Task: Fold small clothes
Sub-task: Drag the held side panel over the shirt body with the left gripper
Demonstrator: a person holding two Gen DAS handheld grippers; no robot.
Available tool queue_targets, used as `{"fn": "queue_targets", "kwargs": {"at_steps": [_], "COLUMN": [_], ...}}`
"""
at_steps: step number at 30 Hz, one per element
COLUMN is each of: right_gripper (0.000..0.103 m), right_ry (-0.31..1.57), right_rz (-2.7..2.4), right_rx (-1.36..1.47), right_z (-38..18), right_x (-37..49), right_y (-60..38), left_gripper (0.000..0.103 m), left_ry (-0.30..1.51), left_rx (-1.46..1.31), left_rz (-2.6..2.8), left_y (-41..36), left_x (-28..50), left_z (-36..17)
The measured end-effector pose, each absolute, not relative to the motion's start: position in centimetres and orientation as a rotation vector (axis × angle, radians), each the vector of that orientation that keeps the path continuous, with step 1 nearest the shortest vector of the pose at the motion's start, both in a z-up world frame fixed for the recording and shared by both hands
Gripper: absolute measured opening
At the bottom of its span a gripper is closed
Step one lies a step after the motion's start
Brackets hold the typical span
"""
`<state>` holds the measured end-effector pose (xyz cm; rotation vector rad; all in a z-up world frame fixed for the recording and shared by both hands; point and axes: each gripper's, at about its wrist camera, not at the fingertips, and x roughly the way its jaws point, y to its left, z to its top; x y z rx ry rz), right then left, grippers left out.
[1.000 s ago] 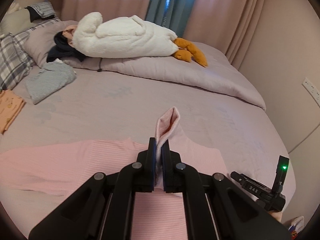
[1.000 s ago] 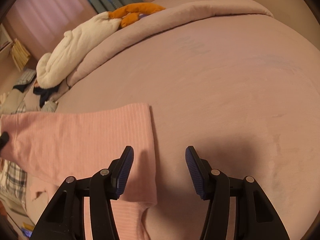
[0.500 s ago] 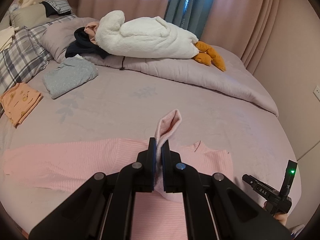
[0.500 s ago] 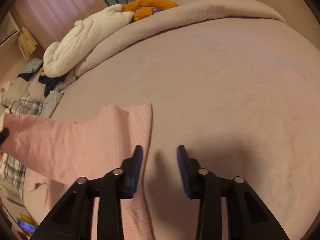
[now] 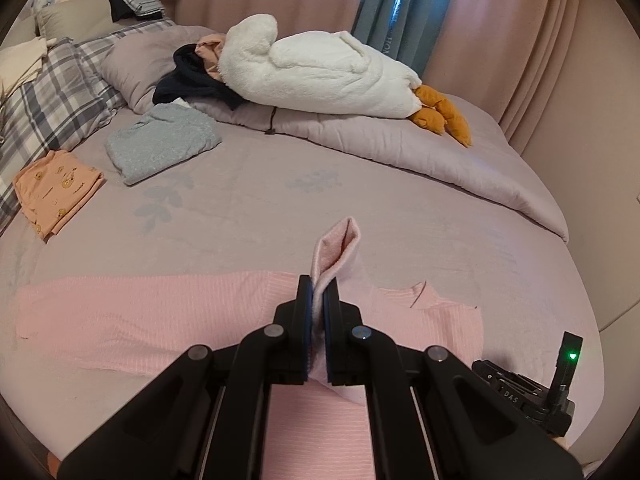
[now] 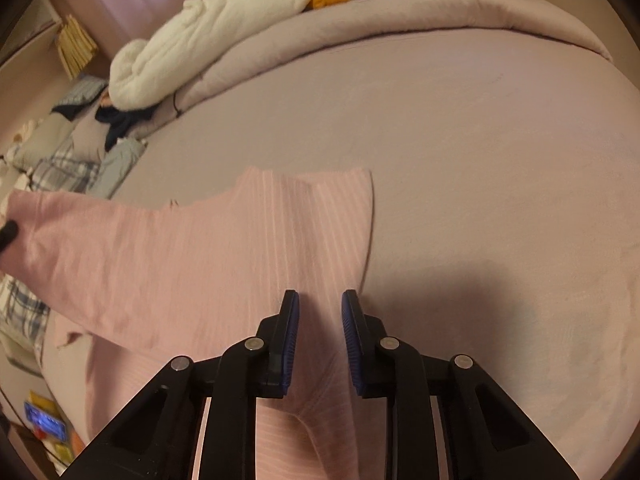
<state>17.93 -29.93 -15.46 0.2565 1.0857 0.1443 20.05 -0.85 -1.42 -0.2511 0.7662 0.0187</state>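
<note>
A pink ribbed long-sleeved top (image 5: 160, 320) lies spread across the near part of the bed. My left gripper (image 5: 318, 284) is shut on a fold of its pink fabric, which sticks up past the fingertips. In the right wrist view the same top (image 6: 220, 248) stretches off to the left, where a black fingertip (image 6: 8, 236) holds its far end. My right gripper (image 6: 319, 300) hovers over the top's right part, just inside its edge. Its jaws are closing, with fabric lying between them and a gap still showing beside each pad.
A folded grey garment (image 5: 160, 146) and a folded orange one (image 5: 56, 190) lie at the back left. Behind them are plaid pillows (image 5: 48, 108), a white goose plush (image 5: 320, 76) and a rolled duvet (image 5: 420, 152). Bare mauve sheet (image 6: 500, 180) stretches to the right.
My right gripper slid left from the bare sheet onto the top while its jaws narrowed. The left gripper drifted sideways with the pink fold still held, and the folded clothes came into fuller view.
</note>
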Motion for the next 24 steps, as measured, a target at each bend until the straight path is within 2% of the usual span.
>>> {"fn": "queue_targets", "kwargs": {"at_steps": [24], "right_gripper": [0.025], "right_ry": [1.117], "right_rz": [0.096], "right_rx": [0.215], "right_z": [-15.8], "right_x": [18.5], "right_y": [-29.2], "left_gripper": [0.005], "left_ry": [0.878], "left_rx": [-0.277], "left_rz": [0.109], "left_y": [3.8], "left_x": [19.6], "left_z": [-6.3]}}
